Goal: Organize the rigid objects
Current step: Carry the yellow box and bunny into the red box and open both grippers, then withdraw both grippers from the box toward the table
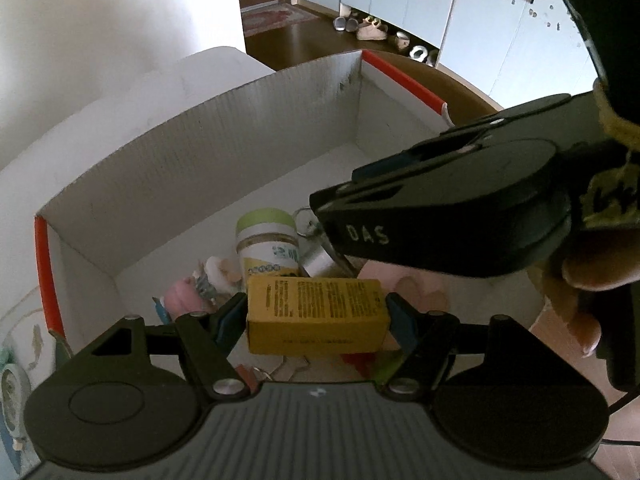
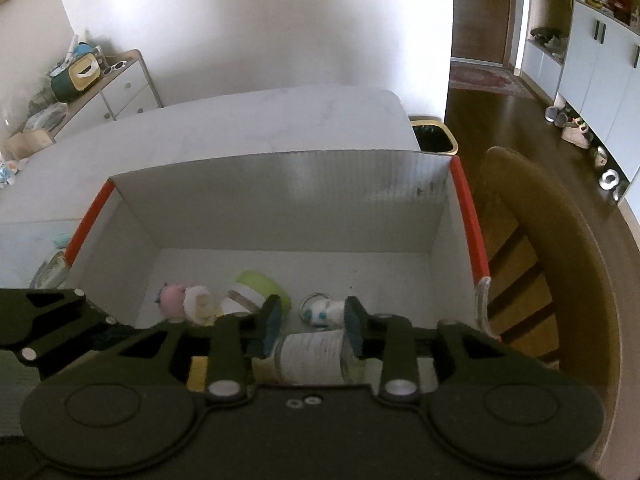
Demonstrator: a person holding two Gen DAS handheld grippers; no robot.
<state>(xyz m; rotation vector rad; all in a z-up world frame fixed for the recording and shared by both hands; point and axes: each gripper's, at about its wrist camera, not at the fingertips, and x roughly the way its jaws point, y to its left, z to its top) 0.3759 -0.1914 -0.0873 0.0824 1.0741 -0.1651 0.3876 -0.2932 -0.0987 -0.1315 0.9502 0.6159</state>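
Note:
My left gripper (image 1: 316,308) is shut on a yellow carton (image 1: 316,320), held flat by its ends just above the floor of a white box with red edges (image 1: 200,160). My right gripper (image 2: 313,308) reaches into the same box (image 2: 280,200) from the right, its tip (image 1: 336,236) above a silver tin. In the right wrist view that tin (image 2: 312,356), with a white label, lies on its side below the parted fingers (image 2: 272,320), and the pads do not press on it. A green-lidded jar (image 1: 266,240), a pink toy (image 1: 184,296) and a small white toy (image 2: 322,312) lie on the box floor.
The box stands on a pale marble table (image 2: 240,120). A wooden chair (image 2: 540,240) is close on the right and a bin (image 2: 434,136) sits past the table's end. A hand (image 1: 580,280) grips the right gripper. A key ring (image 1: 306,220) lies by the jar.

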